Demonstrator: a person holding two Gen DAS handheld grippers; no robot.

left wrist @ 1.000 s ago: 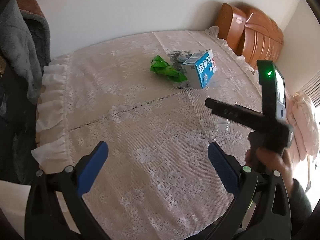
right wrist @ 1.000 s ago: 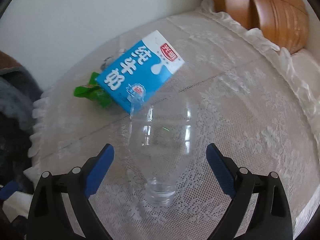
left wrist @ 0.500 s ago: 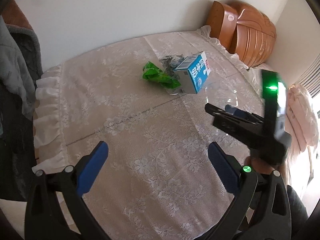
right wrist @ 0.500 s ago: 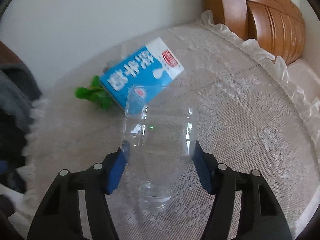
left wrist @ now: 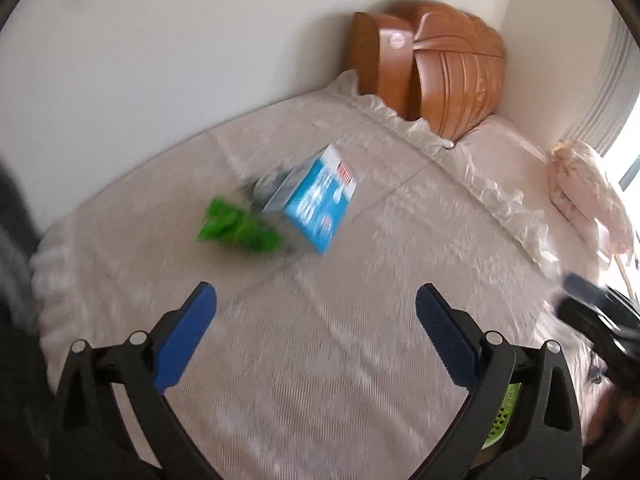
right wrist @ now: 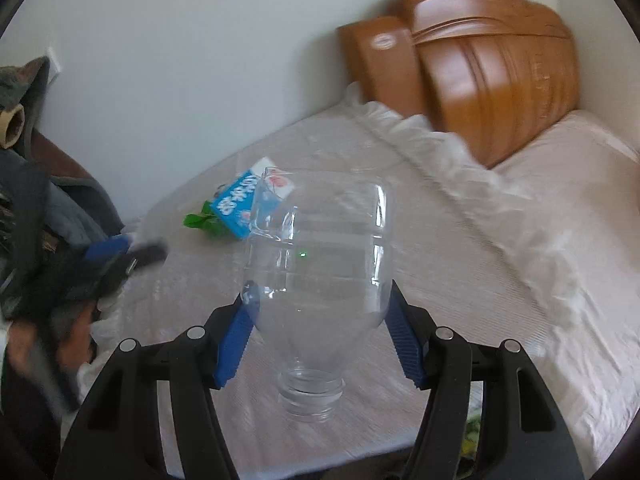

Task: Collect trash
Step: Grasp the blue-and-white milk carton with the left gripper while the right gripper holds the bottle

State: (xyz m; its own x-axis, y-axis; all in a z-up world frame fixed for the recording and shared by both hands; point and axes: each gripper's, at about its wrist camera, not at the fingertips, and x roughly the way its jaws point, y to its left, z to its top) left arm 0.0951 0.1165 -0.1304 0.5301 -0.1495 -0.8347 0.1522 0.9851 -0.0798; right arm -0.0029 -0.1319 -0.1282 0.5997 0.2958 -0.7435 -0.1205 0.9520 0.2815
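My right gripper (right wrist: 318, 322) is shut on a clear plastic bottle (right wrist: 320, 264), its neck pointing back at the camera, held above the lace-covered table (right wrist: 440, 280). A blue and white milk carton (left wrist: 318, 206) and a green wrapper (left wrist: 236, 230) lie together on the far middle of the table, with grey crumpled trash behind them. My left gripper (left wrist: 316, 316) is open and empty above the table, short of the carton. The carton (right wrist: 244, 202) and the wrapper (right wrist: 198, 220) also show in the right wrist view, and the left gripper (right wrist: 120, 254) is at the left there.
A brown wooden chair back (left wrist: 428, 80) stands behind the table's far right edge. A pink cloth bundle (left wrist: 588, 196) lies at the right. Dark clothes (right wrist: 36, 216) hang at the left. A green basket (left wrist: 504, 412) shows below the table's near right edge.
My right gripper closed on the bottle and lifted it off the table, pulling back to the right. My left gripper moved toward the carton and wrapper.
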